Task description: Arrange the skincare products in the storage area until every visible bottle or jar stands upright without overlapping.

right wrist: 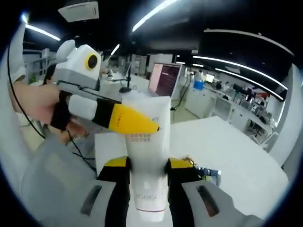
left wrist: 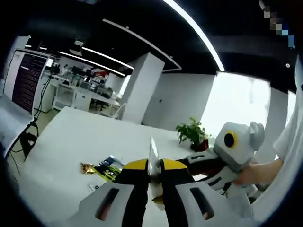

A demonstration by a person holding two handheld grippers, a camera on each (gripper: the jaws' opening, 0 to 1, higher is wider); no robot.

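White tube [right wrist: 147, 142] held aloft above white table [right wrist: 236, 151], clamped between right gripper [right wrist: 147, 166] jaws. Left gripper [right wrist: 142, 125] reaches in from left, yellow tips pinching tube's upper end. In left gripper view, thin tube edge [left wrist: 153, 153] sits between closed jaws of left gripper [left wrist: 154, 169]; person's hand [left wrist: 253, 172] grips right gripper's handle. Small packets [left wrist: 104, 168] lie on table.

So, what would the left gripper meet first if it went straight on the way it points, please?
The white tube: its thin edge seems nipped in the left gripper; past it, probably the table.
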